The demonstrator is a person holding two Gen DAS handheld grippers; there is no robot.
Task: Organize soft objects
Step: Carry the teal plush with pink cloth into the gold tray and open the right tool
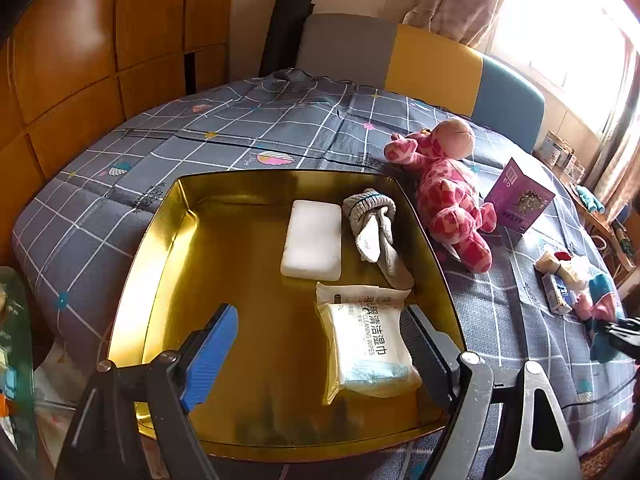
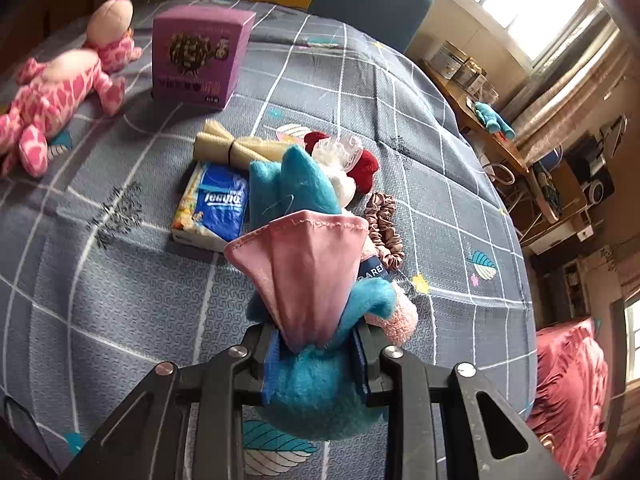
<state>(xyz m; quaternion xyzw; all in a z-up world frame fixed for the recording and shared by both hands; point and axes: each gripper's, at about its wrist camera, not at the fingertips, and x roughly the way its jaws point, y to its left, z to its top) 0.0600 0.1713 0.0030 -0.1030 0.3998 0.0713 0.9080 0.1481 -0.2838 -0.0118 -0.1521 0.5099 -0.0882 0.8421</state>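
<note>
Nearest in the left wrist view, the left gripper (image 1: 320, 354) is held with its jaws spread wide over the near part of a gold metal tray (image 1: 160, 236); nothing is pinched between them. A pack of cleaning wipes (image 1: 368, 344) lies flat on the tray floor between the two fingers, close to the dark right-hand one, though contact cannot be told. Farther in, a white sponge block (image 1: 313, 240) is laid flat, and just to its right a bundle of grey socks (image 1: 376, 228) is seen against the tray's right wall. The left half of the tray floor is bare. The tray is set on a bed covered by a grey checked quilt (image 1: 240, 128). Just beyond the tray's right wall a pink spotted plush giraffe (image 1: 448, 188) is lying on the quilt, and a purple box (image 1: 520, 198) stands behind it.

In the right wrist view, the right gripper (image 2: 316, 354) is pressed together on a blue plush toy with a pink fin (image 2: 304, 272), which is held above the quilt. Past it, outside any container, a small heap is seen: a blue tissue pack (image 2: 216, 204), a cream cloth tied in the middle (image 2: 236, 146), a red and white soft item (image 2: 352, 164) and a brown scrunchie (image 2: 384, 224).
</note>
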